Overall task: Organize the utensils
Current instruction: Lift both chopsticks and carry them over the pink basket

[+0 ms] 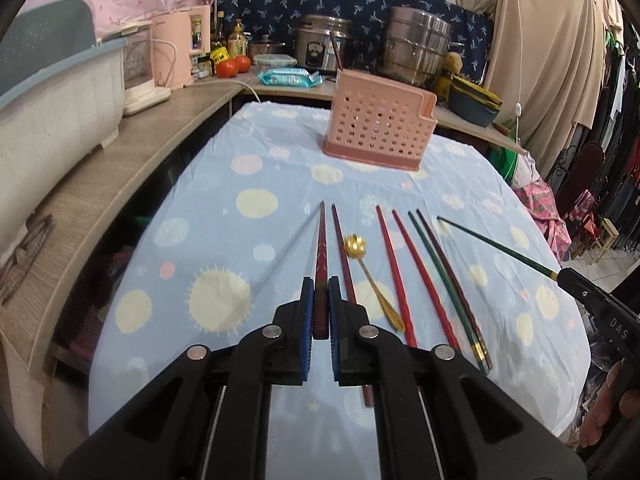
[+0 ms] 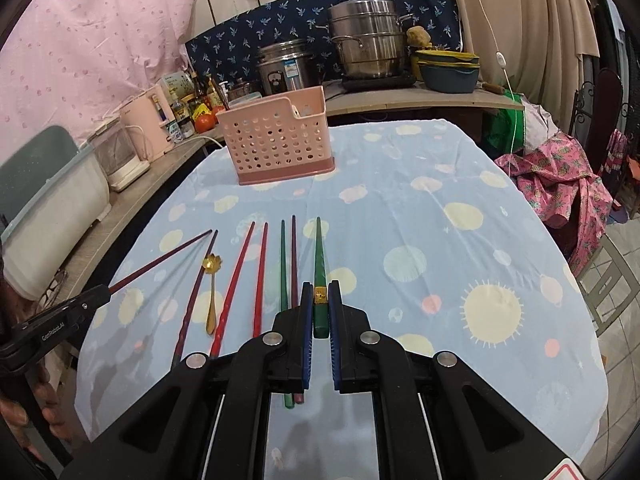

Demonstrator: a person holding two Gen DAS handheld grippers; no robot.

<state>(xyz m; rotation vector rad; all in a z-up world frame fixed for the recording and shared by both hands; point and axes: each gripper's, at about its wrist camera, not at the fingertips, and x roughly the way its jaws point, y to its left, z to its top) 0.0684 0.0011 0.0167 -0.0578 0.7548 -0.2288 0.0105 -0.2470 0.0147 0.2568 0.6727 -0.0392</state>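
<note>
My left gripper [image 1: 320, 282] is shut on the thick end of a dark red chopstick [image 1: 321, 244], held above the spotted blue cloth with its tip pointing forward. My right gripper [image 2: 320, 286] is shut on a green chopstick [image 2: 319, 256] in the same way. On the cloth between them lie a maroon chopstick [image 1: 343, 260], a gold spoon [image 1: 370, 280], two red chopsticks [image 1: 394, 272], a green chopstick [image 1: 442, 280] and a dark purple one [image 1: 454, 276]. A pink perforated utensil holder [image 1: 378, 124] stands upright at the far end of the table.
A wooden counter [image 1: 120, 168] runs along the left with a dish rack [image 1: 52, 100], a pink kettle [image 1: 180, 52], bottles and tomatoes. A rice cooker [image 2: 284, 68] and steamer pots [image 2: 368, 40] stand behind the holder. Pink clothing [image 2: 560, 184] lies off the table's right edge.
</note>
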